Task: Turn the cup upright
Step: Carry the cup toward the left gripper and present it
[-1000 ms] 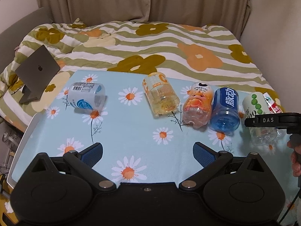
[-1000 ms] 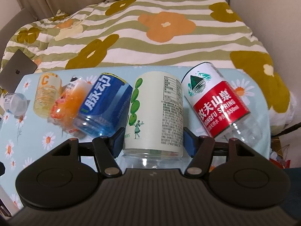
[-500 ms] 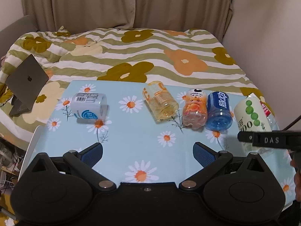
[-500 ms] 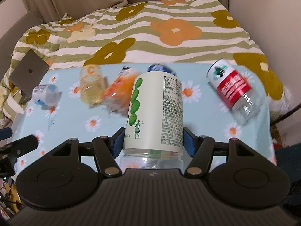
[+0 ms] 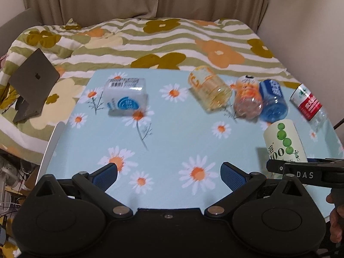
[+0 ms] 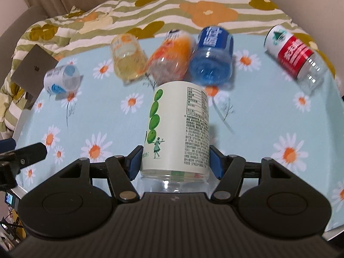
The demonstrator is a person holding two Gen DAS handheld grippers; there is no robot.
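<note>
My right gripper point(image 6: 175, 163) is shut on a cream cup with green dots point(image 6: 178, 133), held off the daisy-print table; in the left wrist view the cup point(image 5: 283, 143) hangs tilted at the right, above the right gripper's black finger. My left gripper point(image 5: 168, 173) is open and empty over the table's near edge. Other cut-bottle cups lie on their sides: white-blue point(image 5: 125, 99), yellow point(image 5: 209, 90), orange point(image 5: 248, 99), blue point(image 5: 272, 101), red-labelled point(image 5: 308, 104).
The light blue daisy-print table point(image 5: 172, 142) stands against a bed with a flowered striped quilt point(image 5: 163, 40). A closed grey laptop point(image 5: 32, 81) leans on the bed at the left. A wall runs along the right.
My right gripper has lifted the cream cup off the table and pulled it back toward the near side, away from the row. The left gripper has drawn back and risen a little.
</note>
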